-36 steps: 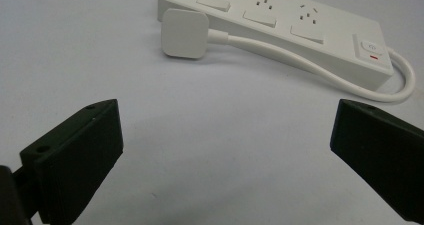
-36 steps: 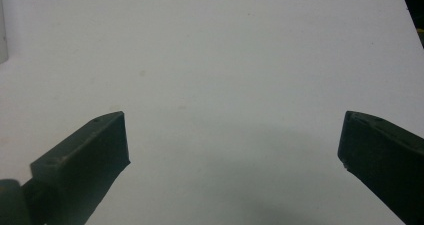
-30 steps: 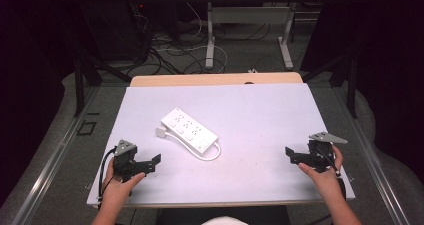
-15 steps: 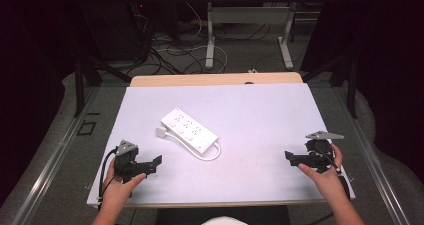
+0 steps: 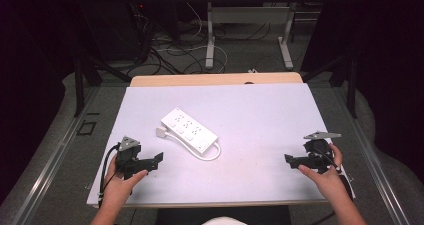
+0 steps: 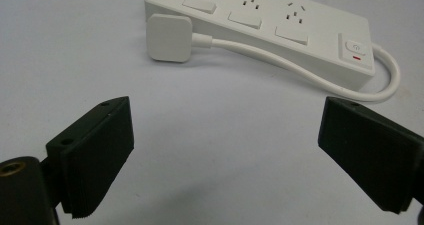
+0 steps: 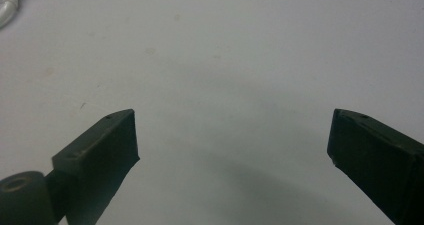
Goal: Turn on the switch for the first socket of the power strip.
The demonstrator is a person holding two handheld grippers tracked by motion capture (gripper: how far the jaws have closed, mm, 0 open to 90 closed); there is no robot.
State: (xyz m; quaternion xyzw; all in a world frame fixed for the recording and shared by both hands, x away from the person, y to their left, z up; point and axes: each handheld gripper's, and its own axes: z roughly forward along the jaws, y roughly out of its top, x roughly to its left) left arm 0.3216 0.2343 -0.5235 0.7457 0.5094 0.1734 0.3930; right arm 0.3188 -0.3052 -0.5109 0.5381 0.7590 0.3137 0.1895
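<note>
The left gripper [image 5: 159, 158] sits at the lower left of the high view, held in the person's left hand [image 5: 121, 181] just above the white table [image 5: 260, 115]. In the left gripper view its jaws stand wide apart, one at the lower left and one at the lower right of the frame, with bare table surface between them. Nothing is held or touched.

The right gripper [image 5: 289, 159] sits at the lower right of the high view, held in the right hand [image 5: 326, 177]. In the right gripper view its jaws are likewise spread wide, with only table surface between them. It holds nothing.

The white power strip [image 5: 189, 132] lies flat at the centre left of the high view, set diagonally, well apart from the right gripper and nearer the left one. In the left gripper view it occupies the upper part of the frame, beyond the jaws. Its cable [image 6: 300, 72] loops round the right end and runs along the near side to a flat white plug [image 6: 170, 37] lying against the strip's left end.

The strip carries a button [image 6: 356, 47] with a power symbol and a small red mark below it. No brand name or readable text is visible.
</note>
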